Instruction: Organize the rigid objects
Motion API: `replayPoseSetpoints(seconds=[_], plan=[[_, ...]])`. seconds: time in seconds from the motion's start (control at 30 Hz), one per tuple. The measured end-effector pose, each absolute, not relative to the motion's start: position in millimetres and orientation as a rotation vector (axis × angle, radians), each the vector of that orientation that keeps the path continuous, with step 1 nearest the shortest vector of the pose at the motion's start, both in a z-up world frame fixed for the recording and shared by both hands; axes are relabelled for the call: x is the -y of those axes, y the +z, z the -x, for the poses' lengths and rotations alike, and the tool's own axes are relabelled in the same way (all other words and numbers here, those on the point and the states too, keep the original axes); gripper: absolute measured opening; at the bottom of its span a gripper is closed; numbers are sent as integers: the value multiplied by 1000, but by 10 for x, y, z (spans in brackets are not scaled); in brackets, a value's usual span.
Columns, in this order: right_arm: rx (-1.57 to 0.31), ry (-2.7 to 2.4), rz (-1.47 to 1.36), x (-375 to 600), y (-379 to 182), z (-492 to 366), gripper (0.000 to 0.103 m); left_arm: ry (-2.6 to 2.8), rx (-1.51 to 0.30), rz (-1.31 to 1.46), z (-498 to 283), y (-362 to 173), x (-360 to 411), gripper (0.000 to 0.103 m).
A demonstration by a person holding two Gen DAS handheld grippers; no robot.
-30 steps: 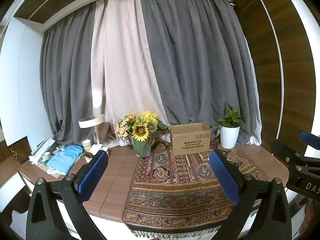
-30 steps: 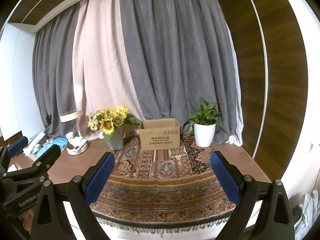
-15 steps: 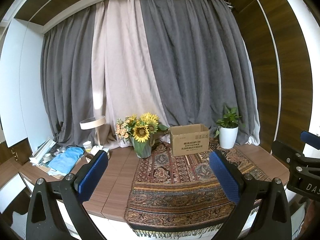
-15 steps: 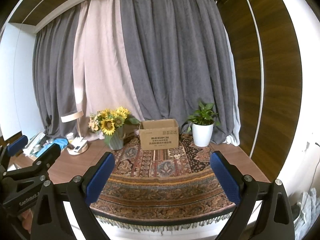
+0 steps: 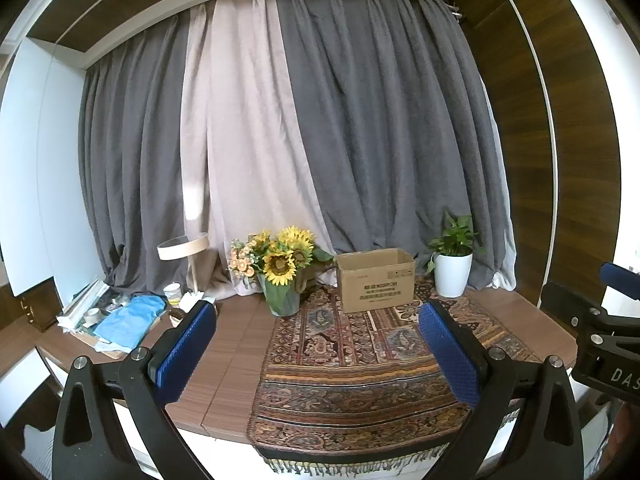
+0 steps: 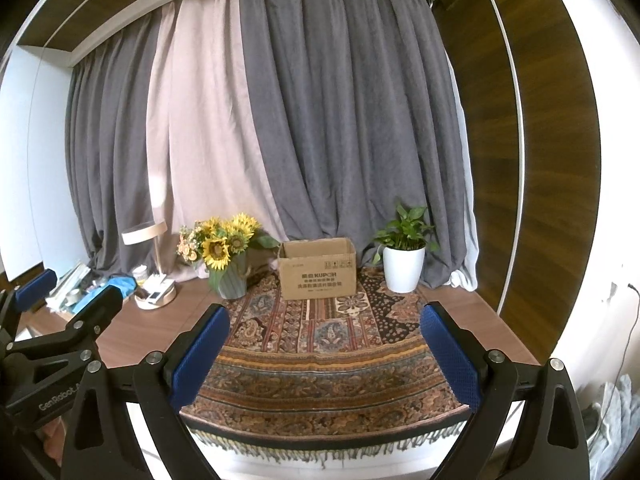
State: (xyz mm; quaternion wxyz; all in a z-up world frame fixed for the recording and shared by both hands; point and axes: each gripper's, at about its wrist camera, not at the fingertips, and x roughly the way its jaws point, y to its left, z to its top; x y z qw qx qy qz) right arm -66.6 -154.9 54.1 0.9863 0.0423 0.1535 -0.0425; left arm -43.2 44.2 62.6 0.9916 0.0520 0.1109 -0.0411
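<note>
Left wrist view: we hold the left hand-held gripper (image 5: 316, 344) spread wide and empty, short of the wooden counter (image 5: 236, 344). The right hand-held gripper (image 6: 324, 344) is likewise spread and grips nothing. Past both lies a patterned fringed rug (image 6: 328, 344), and at its far end stands an open brown cardboard box (image 6: 318, 270), between a grey vase of sunflowers (image 6: 230, 258) and a white potted plant (image 6: 404, 258). We judge nothing is sorted yet; next we must find rigid pieces, perhaps in the clutter at the far left.
</note>
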Motion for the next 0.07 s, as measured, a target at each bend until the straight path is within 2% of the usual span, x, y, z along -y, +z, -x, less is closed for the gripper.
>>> replayPoseSetpoints(seconds=[0.07], plan=[[-309,-85,-84,1551,540,683,97,-84,-221,-106,436,634,-436,103]])
